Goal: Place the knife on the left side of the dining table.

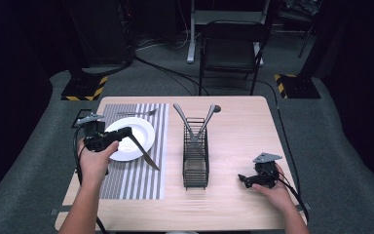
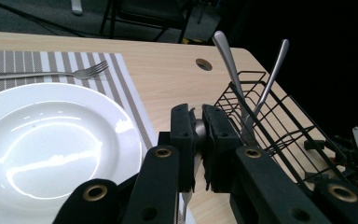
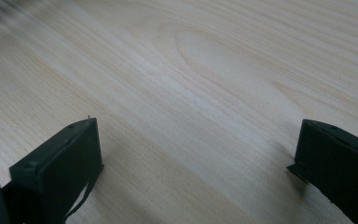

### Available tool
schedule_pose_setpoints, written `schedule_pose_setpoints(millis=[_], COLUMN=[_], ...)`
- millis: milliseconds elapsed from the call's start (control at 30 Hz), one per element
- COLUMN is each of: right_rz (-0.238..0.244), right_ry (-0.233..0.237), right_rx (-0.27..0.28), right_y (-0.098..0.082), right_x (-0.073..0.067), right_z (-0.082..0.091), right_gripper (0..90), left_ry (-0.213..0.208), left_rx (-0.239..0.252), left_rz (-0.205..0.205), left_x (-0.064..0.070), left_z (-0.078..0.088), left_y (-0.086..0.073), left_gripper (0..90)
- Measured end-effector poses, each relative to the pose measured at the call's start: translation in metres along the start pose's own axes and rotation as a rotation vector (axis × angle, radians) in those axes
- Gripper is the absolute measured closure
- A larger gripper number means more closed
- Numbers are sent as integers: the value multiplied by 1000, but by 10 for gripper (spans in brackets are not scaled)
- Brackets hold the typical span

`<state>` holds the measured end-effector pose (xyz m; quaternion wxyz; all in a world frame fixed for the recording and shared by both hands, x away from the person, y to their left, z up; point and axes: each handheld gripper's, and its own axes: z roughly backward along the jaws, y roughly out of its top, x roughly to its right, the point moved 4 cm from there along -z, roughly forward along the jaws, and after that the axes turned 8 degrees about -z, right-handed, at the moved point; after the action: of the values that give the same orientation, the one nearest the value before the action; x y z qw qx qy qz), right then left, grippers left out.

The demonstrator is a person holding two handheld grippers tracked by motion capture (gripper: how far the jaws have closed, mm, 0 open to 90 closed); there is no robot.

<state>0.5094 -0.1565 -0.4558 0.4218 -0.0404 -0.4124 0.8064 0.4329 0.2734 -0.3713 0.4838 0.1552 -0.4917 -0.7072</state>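
Observation:
My left gripper (image 1: 125, 133) hovers over the right part of a white plate (image 1: 141, 127), shut on the handle of a table knife (image 1: 147, 157). The blade slants down and right over the striped placemat (image 1: 136, 183). In the left gripper view the black jaws (image 2: 199, 135) pinch the metal knife handle (image 2: 199, 127), with the plate (image 2: 51, 140) to their left. My right gripper (image 1: 244, 179) rests low near the table's front right. Its jaws (image 3: 198, 154) stand wide open over bare wood with nothing between them.
A fork (image 1: 137, 113) lies on the placemat beyond the plate. A black wire basket (image 1: 195, 168) stands mid-table with two metal utensils (image 1: 205, 121) leaning out of its far end. A chair (image 1: 231, 46) stands past the table's far edge.

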Motion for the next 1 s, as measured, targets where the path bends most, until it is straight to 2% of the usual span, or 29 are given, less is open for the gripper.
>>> schedule_pose_setpoints(millis=[300, 533, 567, 600, 633, 800, 900, 1000], right_rz=[0, 0, 0, 0, 0, -1, 0, -1], right_ry=[0, 0, 0, 0, 0, 0, 0, 0], right_rx=[0, 0, 0, 0, 0, 0, 0, 0], right_y=[0, 0, 0, 0, 0, 0, 0, 0], right_x=[0, 0, 0, 0, 0, 0, 0, 0], right_z=[0, 0, 0, 0, 0, 0, 0, 0], right_gripper=[0, 0, 0, 0, 0, 0, 0, 0], left_ry=[17, 46, 54, 54, 58, 71, 73, 84], left_rx=[4, 15, 21, 21, 25, 31, 30, 35], left_rz=[17, 46, 64, 64, 84, 110, 111, 139], left_x=[-6, -21, -27, -27, -29, -40, -45, -48], left_z=[2, 7, 9, 9, 10, 14, 15, 16], left_y=[-6, -15, -18, -18, -20, -28, -32, -35], left_gripper=[836, 827, 822, 819, 816, 809, 805, 800])
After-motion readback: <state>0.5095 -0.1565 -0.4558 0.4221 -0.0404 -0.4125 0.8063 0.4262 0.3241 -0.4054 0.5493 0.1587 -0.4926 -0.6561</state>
